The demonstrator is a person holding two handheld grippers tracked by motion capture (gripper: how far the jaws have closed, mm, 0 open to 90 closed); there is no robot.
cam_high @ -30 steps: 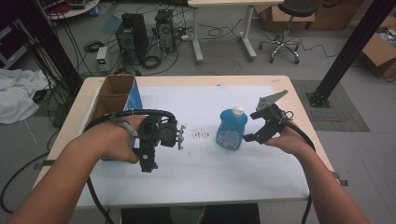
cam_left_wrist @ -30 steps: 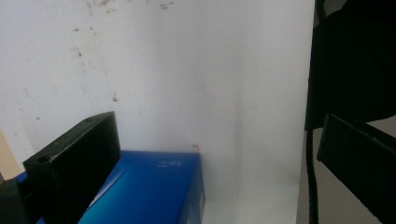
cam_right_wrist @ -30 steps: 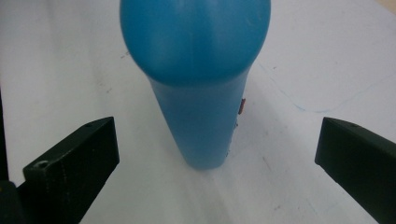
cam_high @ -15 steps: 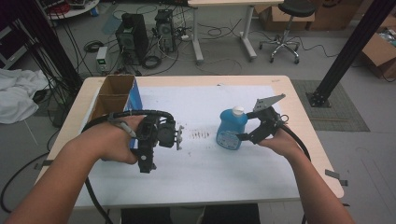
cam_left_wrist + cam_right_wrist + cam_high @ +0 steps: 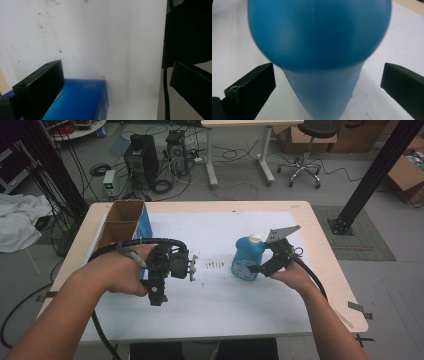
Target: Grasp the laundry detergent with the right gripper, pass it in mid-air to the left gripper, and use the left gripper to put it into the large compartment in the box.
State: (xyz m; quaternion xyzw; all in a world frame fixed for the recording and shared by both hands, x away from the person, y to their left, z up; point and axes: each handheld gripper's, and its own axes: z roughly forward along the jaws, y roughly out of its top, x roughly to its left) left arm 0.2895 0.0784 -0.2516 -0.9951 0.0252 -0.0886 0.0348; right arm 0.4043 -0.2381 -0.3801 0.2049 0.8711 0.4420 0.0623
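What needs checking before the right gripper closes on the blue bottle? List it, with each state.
1. Right gripper open: ok, jaws spread wide.
2. Blue bottle between the jaws: ok, centred in the right gripper view.
3. Bottle upright on the table: ok.
4. White cap on: ok.
5. Left gripper away from the bottle: ok, apart, near the blue box.
6. Jaws touching the bottle: cannot tell.
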